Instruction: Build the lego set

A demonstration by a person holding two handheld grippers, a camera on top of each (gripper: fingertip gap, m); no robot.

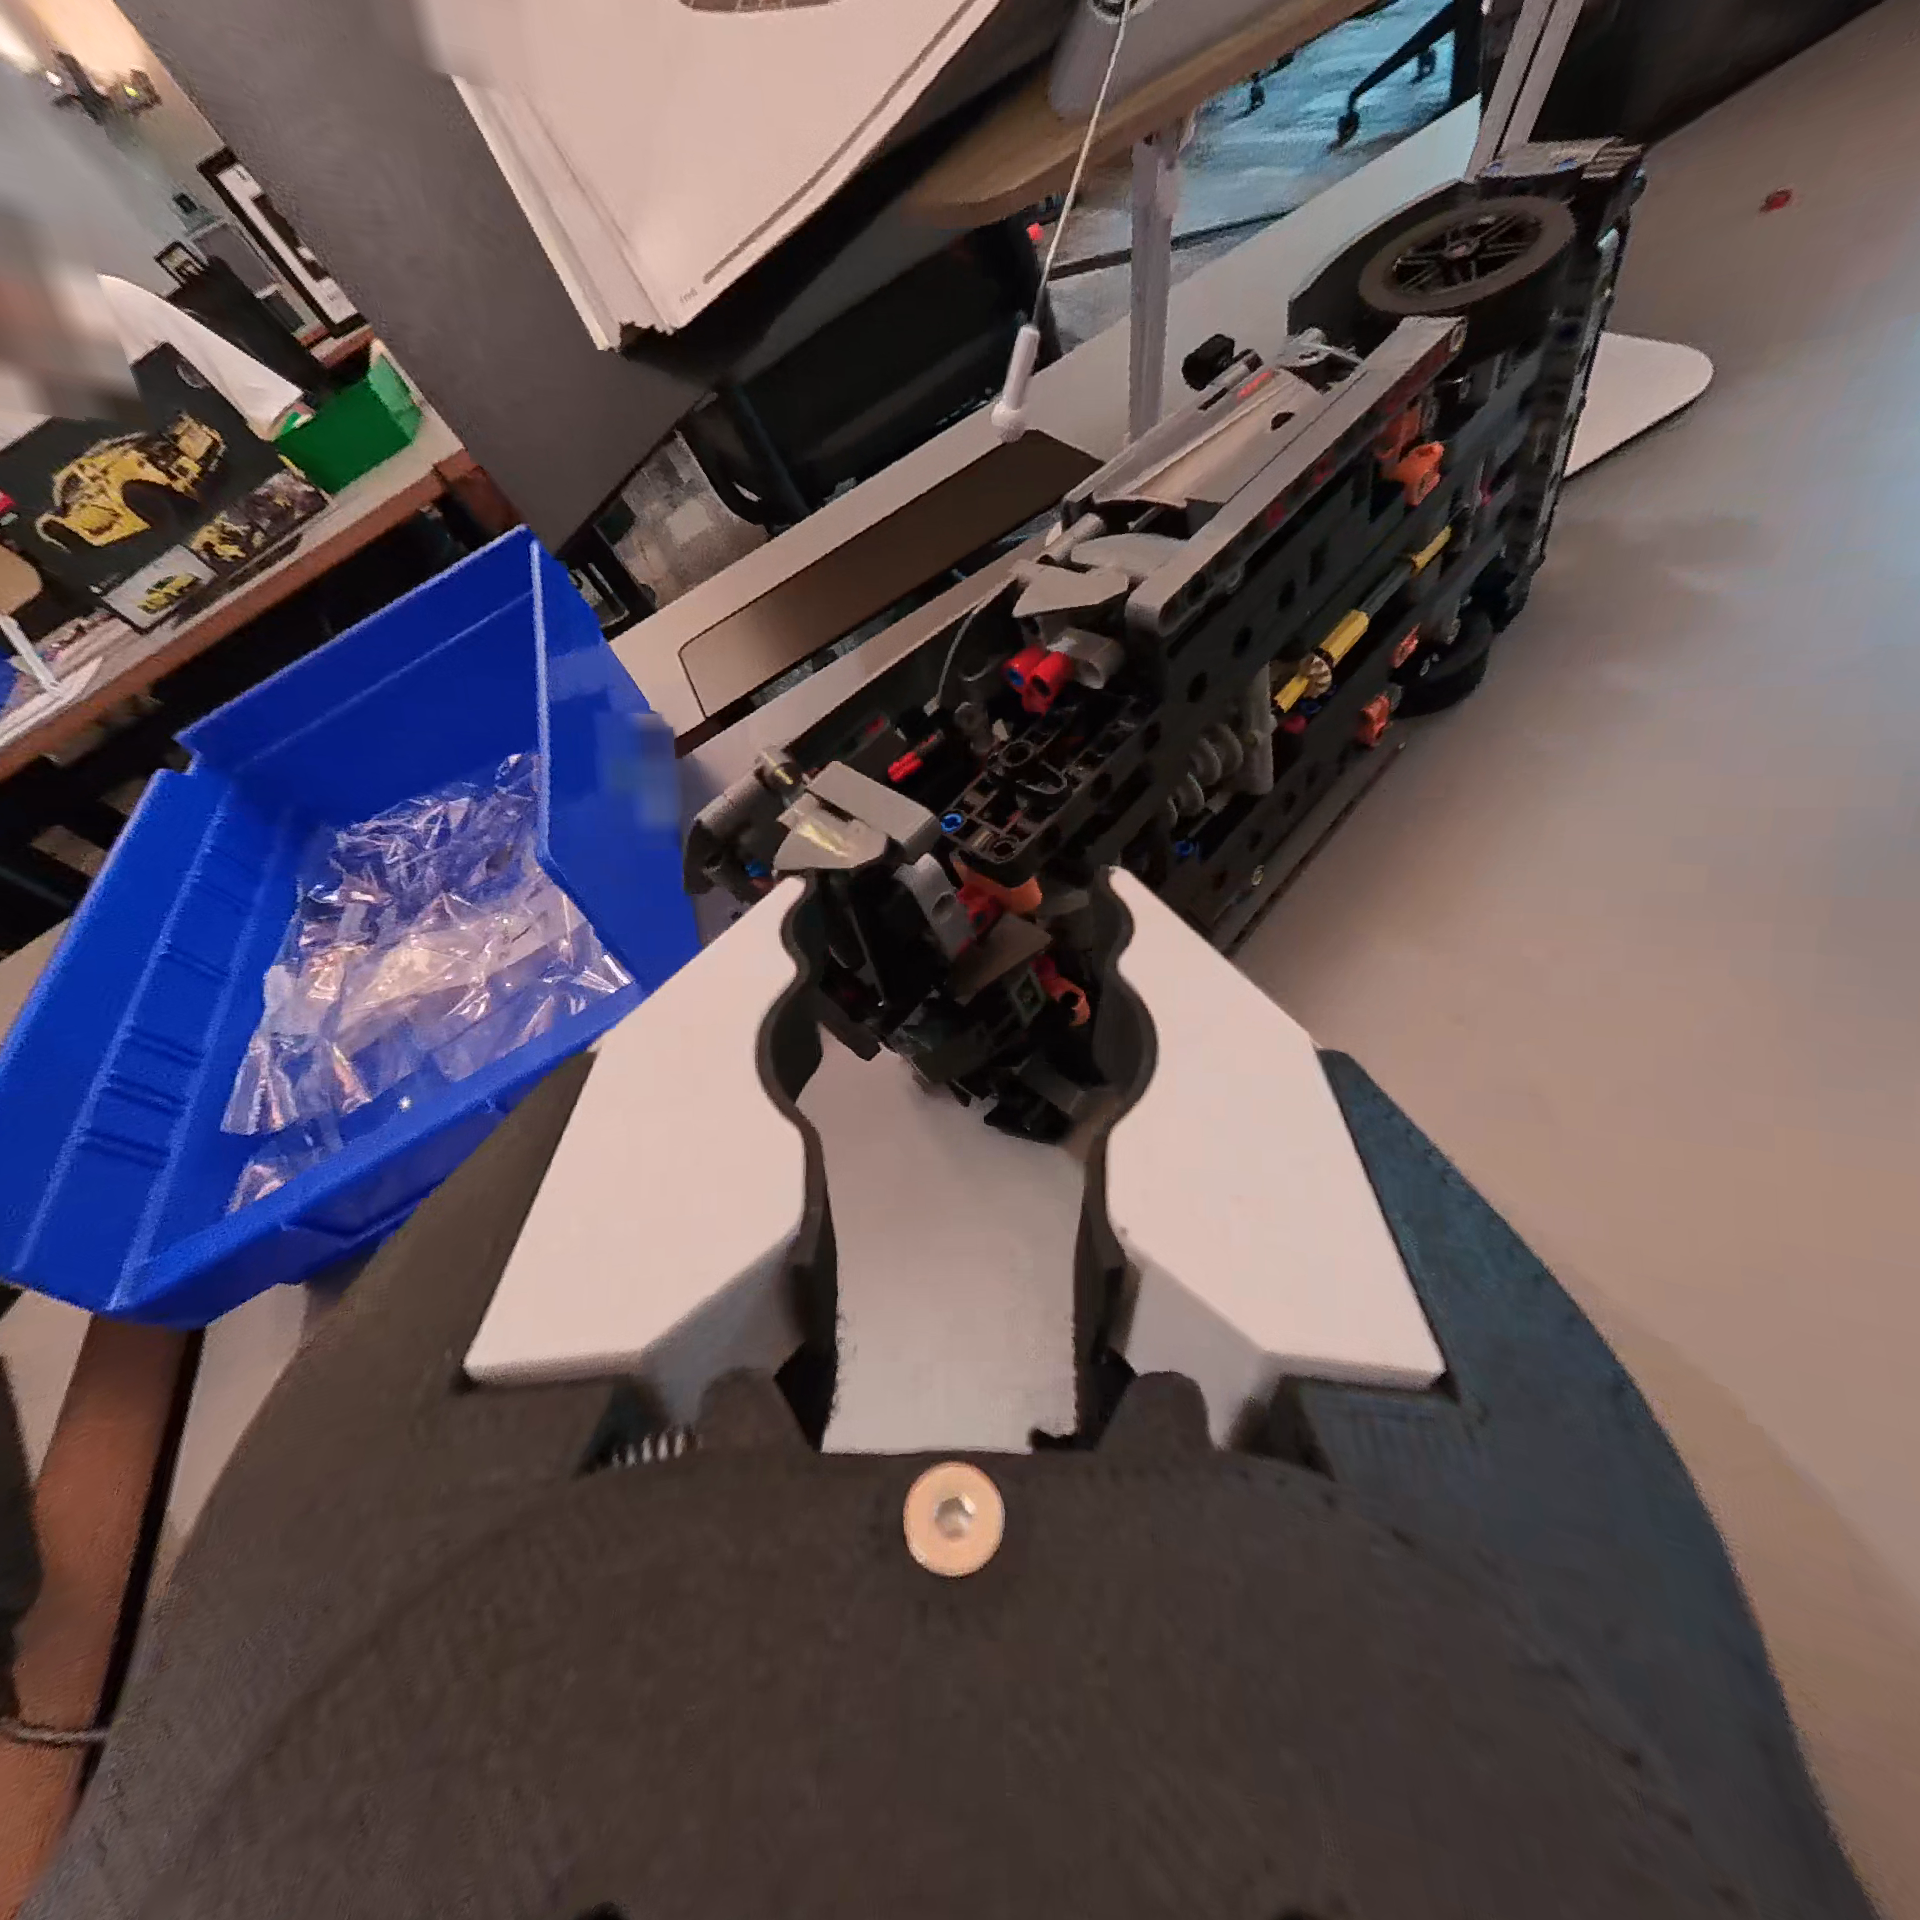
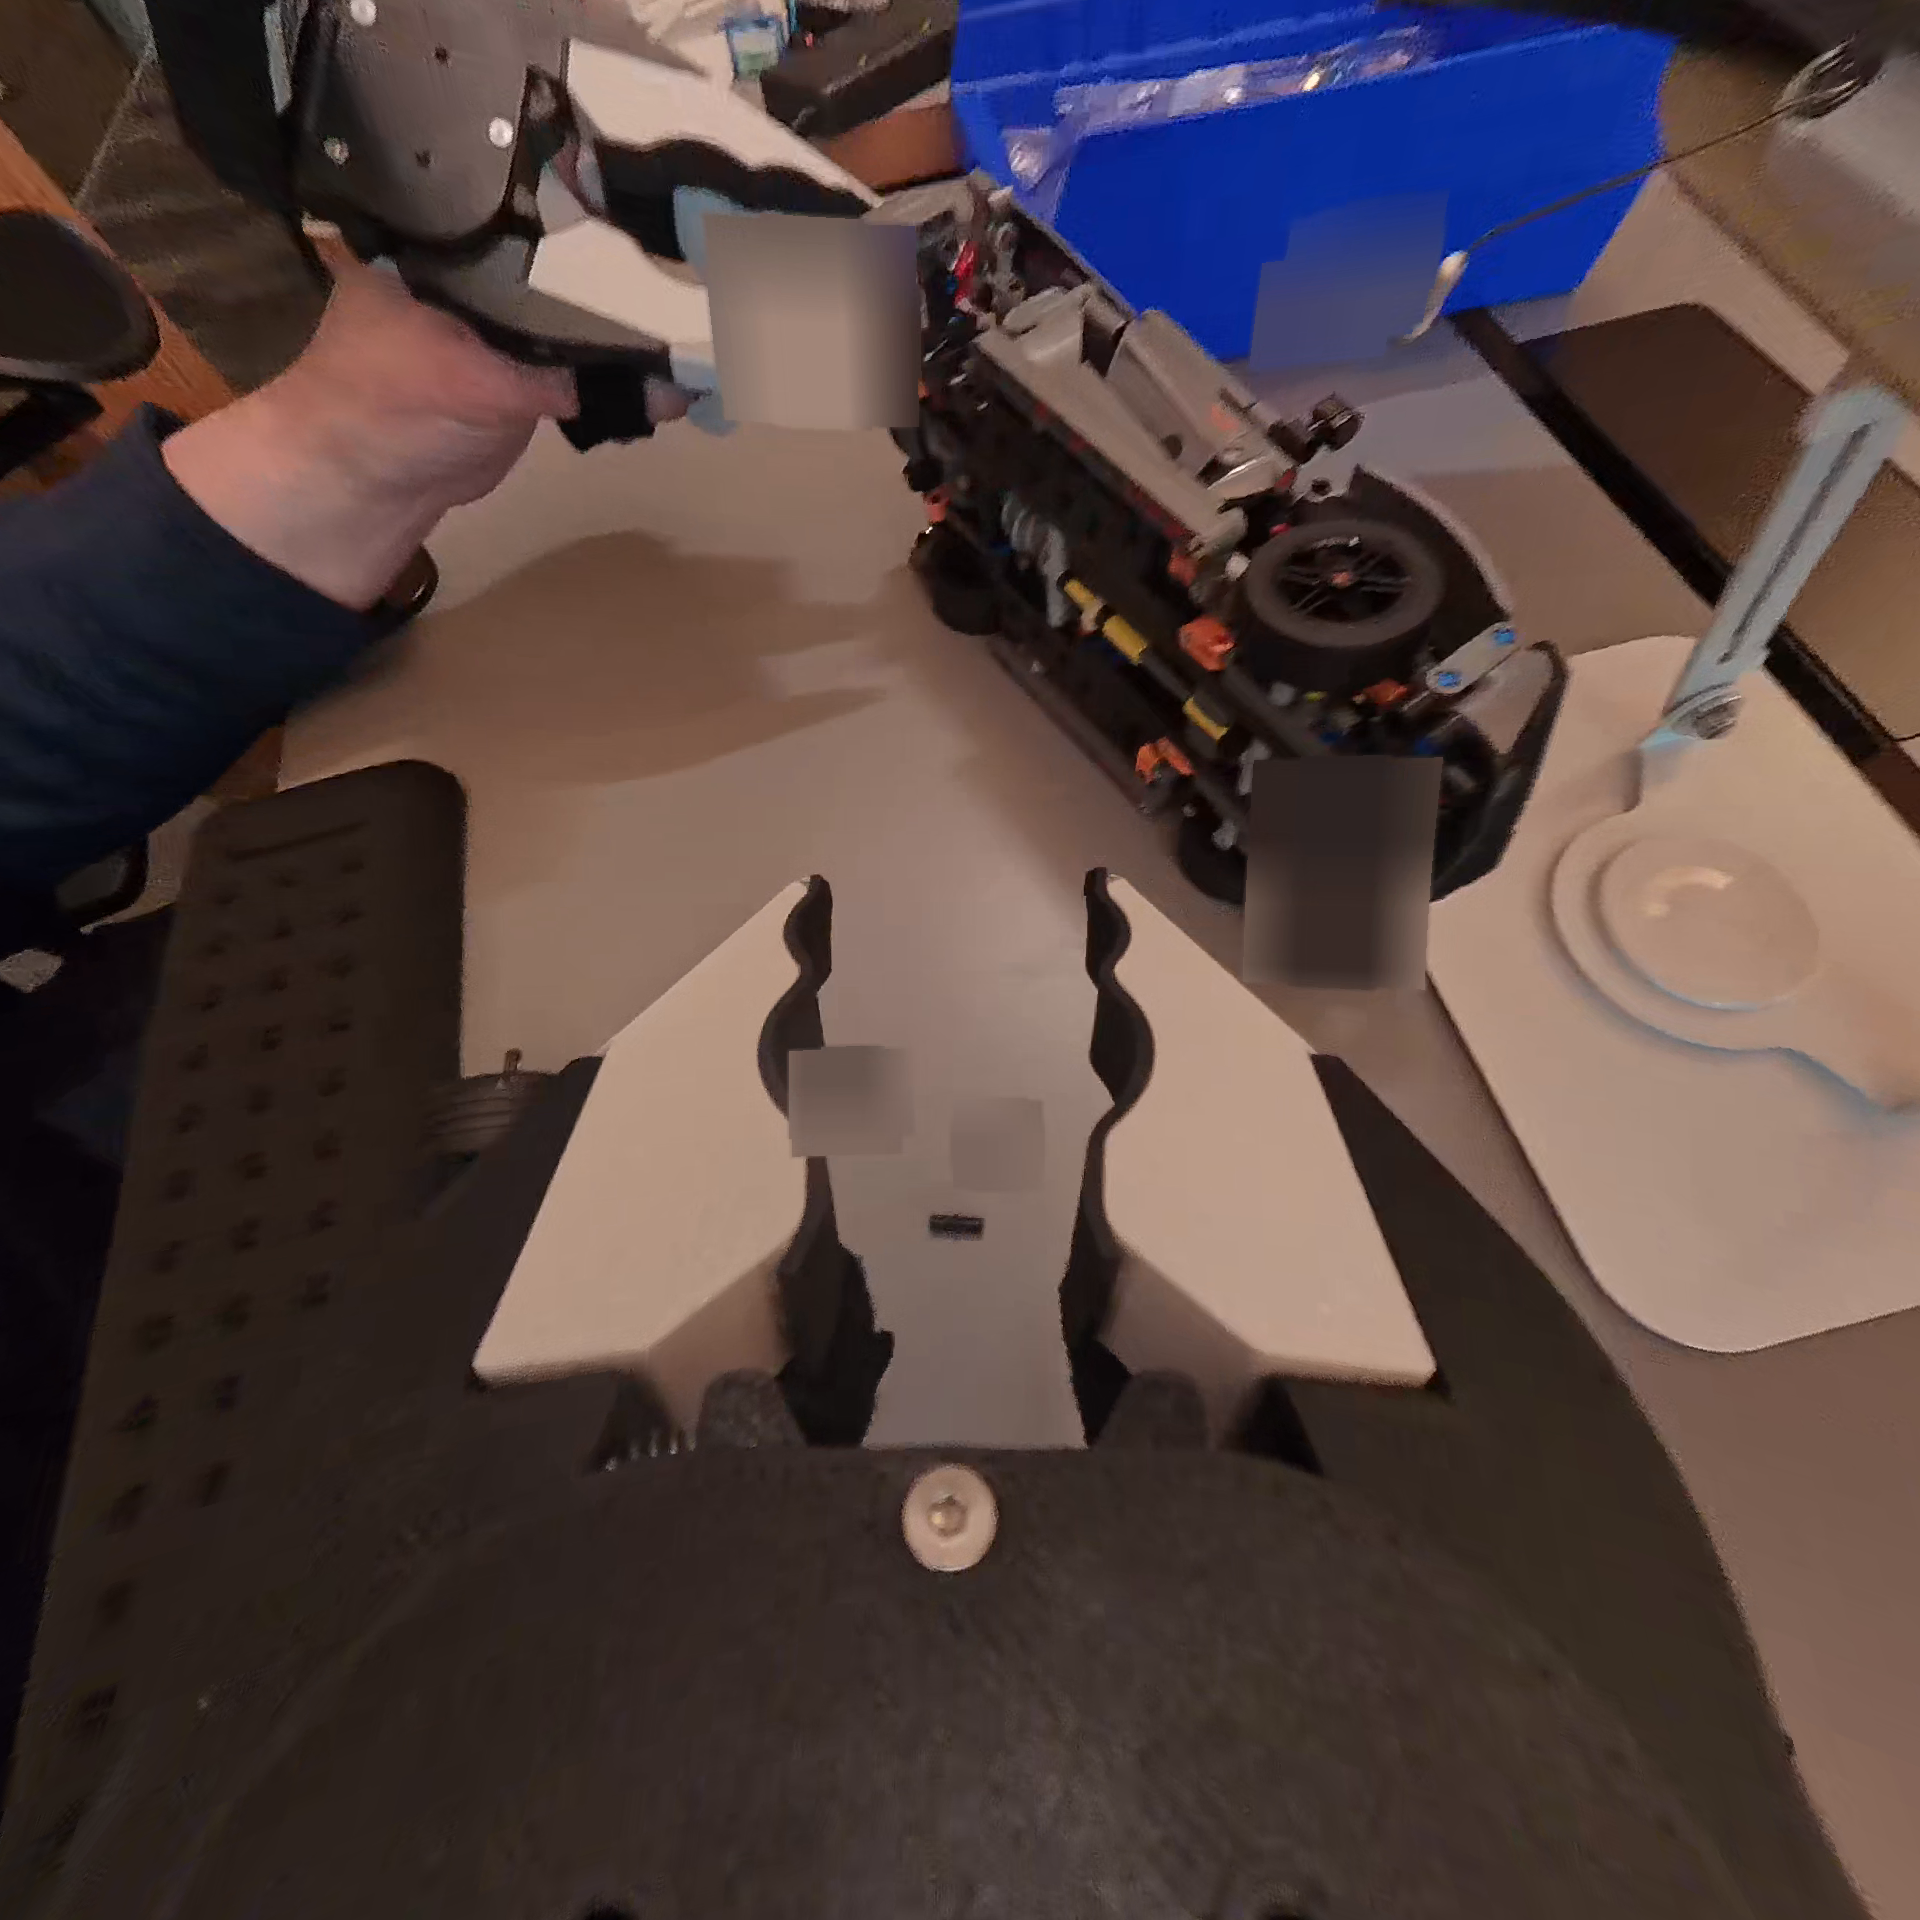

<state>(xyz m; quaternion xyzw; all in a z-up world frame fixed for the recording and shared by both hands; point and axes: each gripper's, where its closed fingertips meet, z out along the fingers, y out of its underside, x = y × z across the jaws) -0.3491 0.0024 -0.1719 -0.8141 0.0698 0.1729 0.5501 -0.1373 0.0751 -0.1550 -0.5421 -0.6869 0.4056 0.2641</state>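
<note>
A dark Lego car [image 1: 1299, 623] with grey panels and orange, red and yellow pins lies on its side on the grey table [image 1: 1610, 1039]. One black wheel [image 1: 1475, 255] sits at its far end. My left gripper [image 1: 956, 904] has its jaws wide around the car's near end, which fills the gap between them. The car also shows in the right wrist view [image 2: 1143, 540]. There a hand holds the left gripper [image 2: 499, 208] at the car's far end, its tips hidden by a blurred patch. My right gripper [image 2: 951, 894] is open and empty over the table, above a small black piece [image 2: 956, 1226].
A blue bin [image 1: 156, 1039] holding clear plastic bags stands left of the car; it also shows in the right wrist view [image 2: 1299, 208]. A white booklet [image 1: 727, 156] rests on a stand behind. A white stand base [image 2: 1662, 1195] lies right. A black perforated pad [image 2: 291, 1143] lies left. There is about 25 centimeters between the tips of the two grippers. To the black wheel [image 1: 1475, 255]: right tips about 10 centimeters, left tips about 15 centimeters. My right wrist view [image 2: 1323, 572] looks at it from another angle. The small black piece [image 2: 956, 1226] lies around 12 centimeters away from my right fingertips.
</note>
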